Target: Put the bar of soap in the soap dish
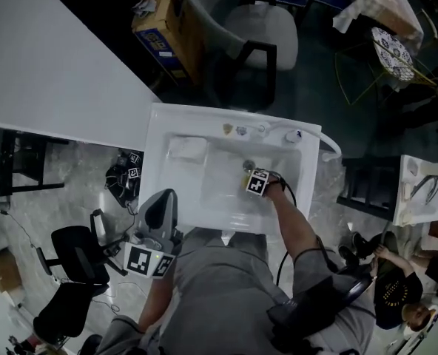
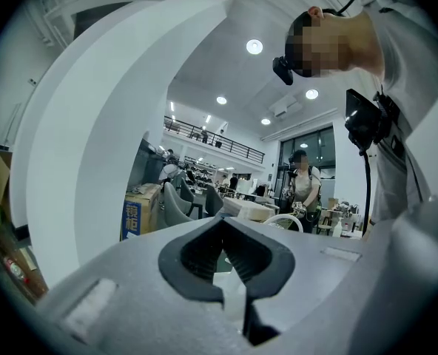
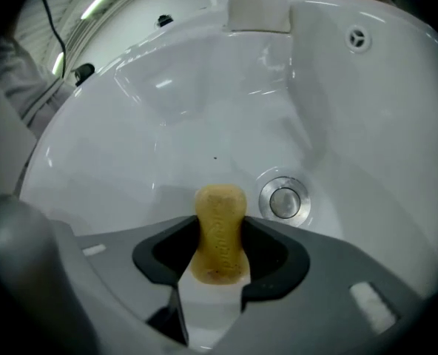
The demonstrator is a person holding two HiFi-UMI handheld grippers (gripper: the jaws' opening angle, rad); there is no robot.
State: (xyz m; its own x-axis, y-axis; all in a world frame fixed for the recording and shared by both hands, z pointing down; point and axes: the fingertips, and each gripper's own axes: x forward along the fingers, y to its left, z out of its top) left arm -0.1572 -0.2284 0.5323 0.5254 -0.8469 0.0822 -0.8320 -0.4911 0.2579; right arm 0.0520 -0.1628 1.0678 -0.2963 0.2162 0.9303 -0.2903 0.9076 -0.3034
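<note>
A yellow bar of soap [image 3: 219,231] stands on end between the pads of my right gripper [image 3: 217,261], which is shut on it. It hangs just above the white sink basin [image 3: 167,124], close to the metal drain [image 3: 284,201]. The white soap dish [image 3: 258,7] sits on the far rim; in the head view this soap dish [image 1: 187,149] is at the basin's back left. The right gripper [image 1: 254,177] points steeply down near the basin's middle, and the soap is hidden there. My left gripper [image 1: 163,196] is held level at the sink's [image 1: 160,135] front left edge, its jaws [image 2: 230,272] together with nothing between them.
A white faucet [image 1: 289,134] stands on the back rim, and an overflow hole [image 3: 358,38] is in the basin wall. A white table [image 1: 49,65] lies to the left, with a cardboard box [image 1: 160,21] and grey chair [image 1: 256,35] behind the sink. A black office chair [image 1: 75,250] stands at the lower left.
</note>
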